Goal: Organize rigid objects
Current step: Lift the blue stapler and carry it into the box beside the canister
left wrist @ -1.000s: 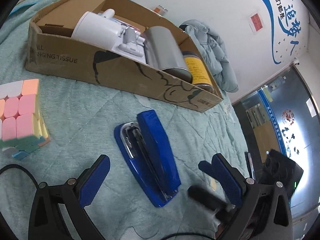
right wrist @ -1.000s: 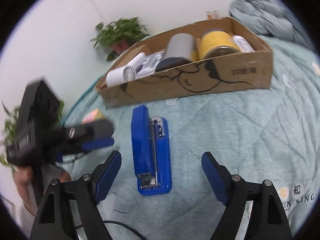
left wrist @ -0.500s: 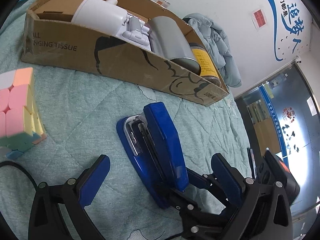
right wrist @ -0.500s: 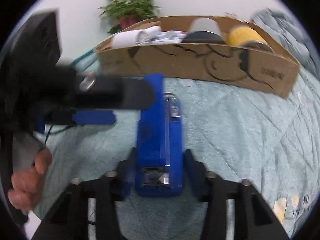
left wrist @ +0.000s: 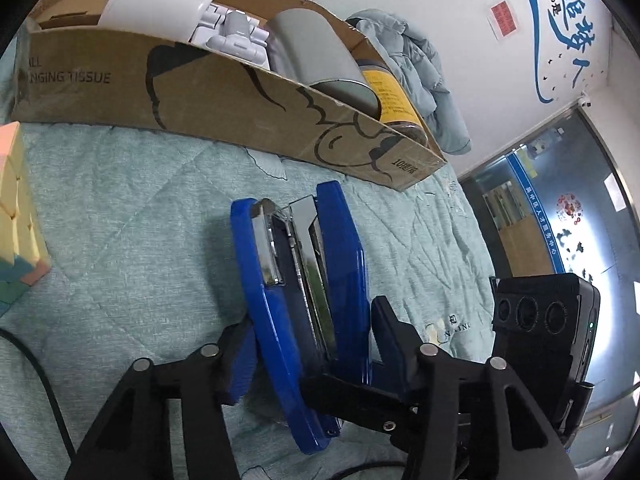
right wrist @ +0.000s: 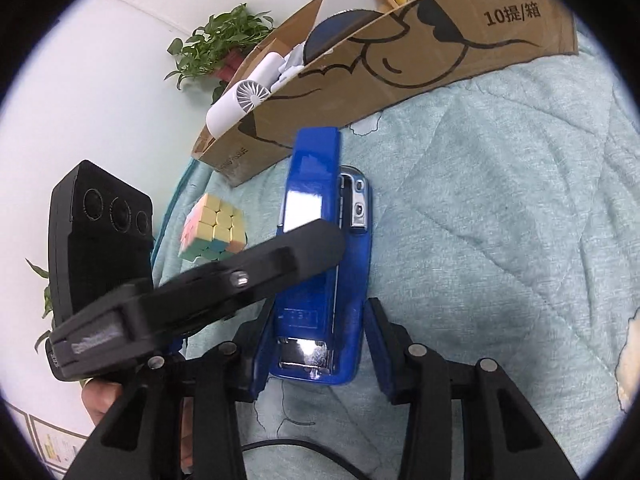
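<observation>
A blue stapler (left wrist: 308, 280) lies on its side on the teal quilt, in front of a cardboard box (left wrist: 224, 108). My left gripper (left wrist: 308, 364) is shut on the stapler's rear end, one pad on each flat side. My right gripper (right wrist: 316, 344) is shut on the same end of the stapler (right wrist: 324, 256), and the left gripper's finger crosses in front of it in the right wrist view. A pastel puzzle cube (right wrist: 212, 228) sits on the quilt to the left, also at the left edge of the left wrist view (left wrist: 16, 216).
The box holds a white handheld fan (right wrist: 240, 96), a grey cylinder (left wrist: 320, 56), a yellow-labelled jar (left wrist: 392, 92) and white parts. A grey jacket (left wrist: 416, 64) lies behind the box. A potted plant (right wrist: 220, 44) stands by the wall. A cable (left wrist: 44, 396) trails on the quilt.
Both grippers moved in around the stapler's rear end and closed on it. The stapler has tipped up from lying flat and looks closer to both cameras.
</observation>
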Demonstrator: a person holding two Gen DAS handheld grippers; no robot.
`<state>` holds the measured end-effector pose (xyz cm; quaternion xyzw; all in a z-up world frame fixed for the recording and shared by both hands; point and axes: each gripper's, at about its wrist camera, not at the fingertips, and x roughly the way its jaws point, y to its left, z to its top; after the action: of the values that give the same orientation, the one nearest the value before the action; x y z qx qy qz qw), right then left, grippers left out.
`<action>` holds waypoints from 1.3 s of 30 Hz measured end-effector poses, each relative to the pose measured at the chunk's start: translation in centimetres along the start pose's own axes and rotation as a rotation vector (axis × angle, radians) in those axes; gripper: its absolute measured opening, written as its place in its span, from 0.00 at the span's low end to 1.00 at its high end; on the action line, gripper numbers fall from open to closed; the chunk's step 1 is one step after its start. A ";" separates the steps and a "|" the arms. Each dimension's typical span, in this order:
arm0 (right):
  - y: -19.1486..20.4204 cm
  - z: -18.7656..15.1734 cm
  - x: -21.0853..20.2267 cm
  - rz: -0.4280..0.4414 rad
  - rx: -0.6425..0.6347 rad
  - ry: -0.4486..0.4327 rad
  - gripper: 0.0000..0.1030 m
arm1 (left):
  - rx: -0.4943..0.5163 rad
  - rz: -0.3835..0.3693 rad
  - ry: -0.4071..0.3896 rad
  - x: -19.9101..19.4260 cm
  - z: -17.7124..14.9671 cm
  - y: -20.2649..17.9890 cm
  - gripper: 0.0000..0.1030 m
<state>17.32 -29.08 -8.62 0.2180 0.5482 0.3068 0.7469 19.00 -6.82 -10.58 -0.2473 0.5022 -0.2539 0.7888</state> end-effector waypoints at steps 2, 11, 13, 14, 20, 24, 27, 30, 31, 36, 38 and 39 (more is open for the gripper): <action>0.5 0.0 0.1 -0.012 -0.024 -0.003 0.39 | 0.006 -0.008 -0.005 -0.2 0.0 0.0 0.44; 2.6 0.9 0.2 -0.033 -0.104 -0.022 0.26 | -0.003 -0.030 -0.033 -2.0 -0.2 0.3 0.41; 3.1 1.1 0.0 -0.041 -0.126 -0.030 0.26 | -0.006 -0.040 -0.050 -2.8 0.0 0.2 0.41; 3.6 1.3 -0.2 -0.043 -0.141 -0.039 0.26 | -0.005 -0.046 -0.061 -3.2 0.2 0.0 0.41; 6.2 2.9 -2.2 -0.046 -0.231 -0.110 0.26 | 0.034 -0.040 -0.138 -6.6 2.4 -2.0 0.41; 7.9 4.4 -2.9 -0.035 -0.275 -0.156 0.26 | 0.069 -0.025 -0.182 -8.8 4.5 -3.1 0.41; 9.0 5.6 -2.8 -0.027 -0.288 -0.172 0.25 | 0.087 -0.011 -0.204 -10.0 5.8 -3.5 0.41; 9.9 6.8 -2.8 -0.026 -0.306 -0.188 0.25 | 0.096 -0.012 -0.216 -10.9 7.2 -3.7 0.41; 10.2 7.3 -2.8 -0.028 -0.312 -0.194 0.25 | 0.101 -0.010 -0.219 -11.3 7.7 -3.7 0.41; 10.6 10.3 -2.5 -0.026 -0.311 -0.205 0.26 | 0.106 0.019 -0.227 -11.2 12.1 -4.2 0.41; 10.7 12.6 -1.8 -0.011 -0.299 -0.193 0.26 | 0.101 0.029 -0.227 -11.0 14.2 -4.1 0.41; 10.9 13.7 -1.3 -0.011 -0.294 -0.190 0.26 | 0.093 0.027 -0.222 -10.7 15.6 -3.8 0.41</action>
<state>27.67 -21.98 3.62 0.1312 0.4257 0.3575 0.8208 28.78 -0.65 4.83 -0.2301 0.4026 -0.2374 0.8536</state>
